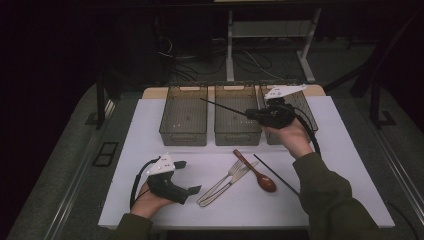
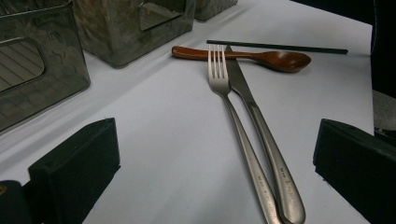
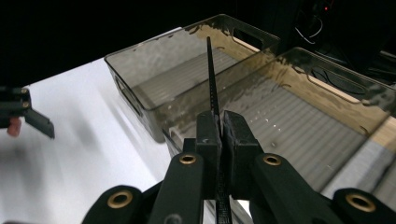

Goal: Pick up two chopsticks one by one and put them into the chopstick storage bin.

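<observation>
Left gripper (image 1: 187, 176) sits low at the near edge of the white surface (image 1: 150, 130), jaws wide apart, nothing between them. Fork (image 2: 233, 109) and knife (image 2: 254, 116) lie side by side ahead of it, wooden spoon (image 2: 261, 57) and one black chopstick (image 2: 280, 46) beyond. Right gripper (image 3: 219, 135) has jaws clamped on a second chopstick (image 3: 211, 74), held above the middle bin (image 1: 237, 120), tip pointing toward the left bin (image 1: 184, 117).
</observation>
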Motion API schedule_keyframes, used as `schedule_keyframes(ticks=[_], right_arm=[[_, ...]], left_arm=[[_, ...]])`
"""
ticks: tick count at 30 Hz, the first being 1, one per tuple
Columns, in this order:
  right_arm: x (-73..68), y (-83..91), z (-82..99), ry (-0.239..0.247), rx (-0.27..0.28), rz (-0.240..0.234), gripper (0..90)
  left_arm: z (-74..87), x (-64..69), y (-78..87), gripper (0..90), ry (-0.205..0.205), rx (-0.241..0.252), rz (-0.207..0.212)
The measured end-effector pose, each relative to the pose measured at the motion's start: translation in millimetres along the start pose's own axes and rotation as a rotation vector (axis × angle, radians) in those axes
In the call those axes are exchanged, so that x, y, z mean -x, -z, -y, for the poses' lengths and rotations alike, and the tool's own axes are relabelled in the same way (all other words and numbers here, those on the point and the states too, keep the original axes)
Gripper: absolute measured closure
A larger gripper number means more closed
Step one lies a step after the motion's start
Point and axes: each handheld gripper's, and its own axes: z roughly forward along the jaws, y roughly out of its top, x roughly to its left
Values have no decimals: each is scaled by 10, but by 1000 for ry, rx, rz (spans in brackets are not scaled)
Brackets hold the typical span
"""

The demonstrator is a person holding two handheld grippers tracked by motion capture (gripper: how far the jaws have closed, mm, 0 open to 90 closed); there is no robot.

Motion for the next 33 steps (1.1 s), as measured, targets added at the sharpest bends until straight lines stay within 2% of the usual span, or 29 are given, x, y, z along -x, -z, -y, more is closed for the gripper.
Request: schedule_keyframes(ticks=[5, 10, 20, 24, 25, 32, 33], right_arm=[[-54, -169, -76, -1, -14, 2, 846], [-137, -443, -165, -2, -32, 5, 846], [-213, -786, -253, 0, -62, 7, 846], [-241, -963, -317, -5, -75, 21, 846], [-241, -963, -317, -5, -75, 21, 846], [-303, -1300, -402, 2, -124, 53, 845], [-303, -1300, -402, 2, -124, 53, 845]], left_arm=[[-2, 3, -4, 0, -5, -1, 3], [-2, 6, -1, 0, -7, -2, 1], [-5, 18, -10, 0, -9, 0, 3], [-9, 17, -5, 0, -11, 0, 6], [-8, 19, -8, 0, -8, 5, 7], [-13, 18, -5, 0, -12, 11, 10], [-14, 18, -3, 0, -9, 14, 11]])
